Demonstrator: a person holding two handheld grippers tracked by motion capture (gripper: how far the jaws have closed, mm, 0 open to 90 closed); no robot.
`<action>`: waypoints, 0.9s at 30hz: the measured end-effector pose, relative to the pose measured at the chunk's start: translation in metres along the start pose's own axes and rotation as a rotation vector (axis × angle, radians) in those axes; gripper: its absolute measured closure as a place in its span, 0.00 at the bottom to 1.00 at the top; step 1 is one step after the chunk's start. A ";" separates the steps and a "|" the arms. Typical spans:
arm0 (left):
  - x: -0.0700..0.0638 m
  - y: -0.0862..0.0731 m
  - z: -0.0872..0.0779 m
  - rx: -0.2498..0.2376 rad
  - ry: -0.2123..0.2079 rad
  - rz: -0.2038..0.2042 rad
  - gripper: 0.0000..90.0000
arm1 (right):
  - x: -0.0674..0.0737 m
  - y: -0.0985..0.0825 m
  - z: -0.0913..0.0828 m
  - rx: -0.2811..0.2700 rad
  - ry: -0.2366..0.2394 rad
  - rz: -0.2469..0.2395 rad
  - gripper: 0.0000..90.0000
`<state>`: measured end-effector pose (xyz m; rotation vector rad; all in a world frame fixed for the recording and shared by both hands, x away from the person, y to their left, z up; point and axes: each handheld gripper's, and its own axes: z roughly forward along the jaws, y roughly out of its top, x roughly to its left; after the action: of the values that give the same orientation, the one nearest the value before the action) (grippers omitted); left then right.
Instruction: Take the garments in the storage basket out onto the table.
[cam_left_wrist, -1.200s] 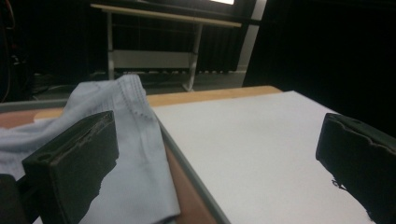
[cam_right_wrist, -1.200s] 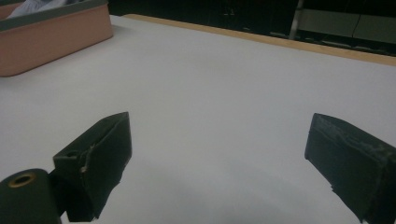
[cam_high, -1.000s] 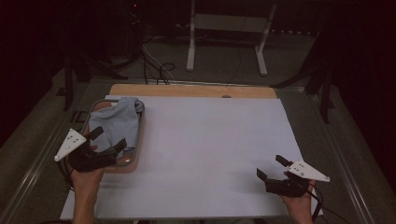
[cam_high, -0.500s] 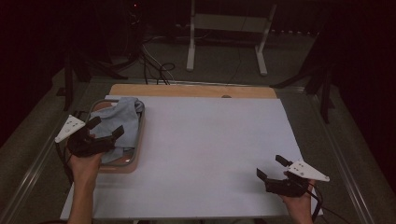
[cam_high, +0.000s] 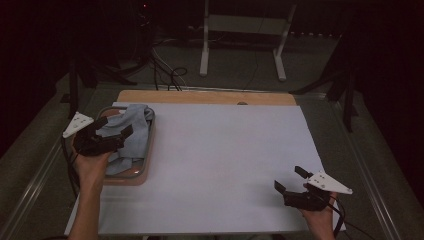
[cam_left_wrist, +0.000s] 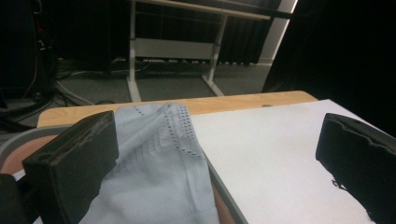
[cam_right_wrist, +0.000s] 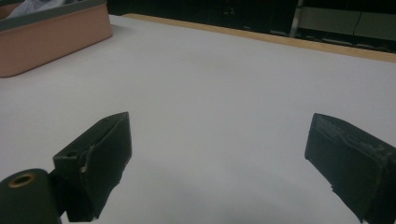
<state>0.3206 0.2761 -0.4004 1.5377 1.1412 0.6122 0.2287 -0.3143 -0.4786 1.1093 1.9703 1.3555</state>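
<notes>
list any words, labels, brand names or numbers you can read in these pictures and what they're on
None can be read.
Grey cloth: a pattern of small punched holes, no lettering.
Tray: plain pink wall with a grey rim, no label.
White sheet on the table: blank.
Left claw and right claw: black, with plain grey plates, no markings visible.
The dark background is too dim to tell.

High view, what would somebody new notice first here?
Probably the pale blue cloth bunched in the pink tray at the table's left side, with the open left gripper poised right over it. Next, the big white sheet covering the table, bare across its middle, and the right gripper open low at the near right corner.
</notes>
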 end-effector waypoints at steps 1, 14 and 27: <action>0.000 0.001 0.001 0.004 0.003 0.000 0.01 | 0.000 0.000 0.000 0.000 0.000 0.000 0.08; 0.006 0.010 0.015 0.039 0.030 0.003 0.01 | -0.001 0.000 0.000 0.000 -0.001 -0.001 0.08; 0.012 0.018 0.030 0.067 0.049 -0.001 0.01 | -0.001 0.000 0.000 0.001 0.000 -0.001 0.08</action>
<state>0.3573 0.2737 -0.3947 1.5862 1.2100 0.6192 0.2293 -0.3147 -0.4788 1.1091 1.9720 1.3543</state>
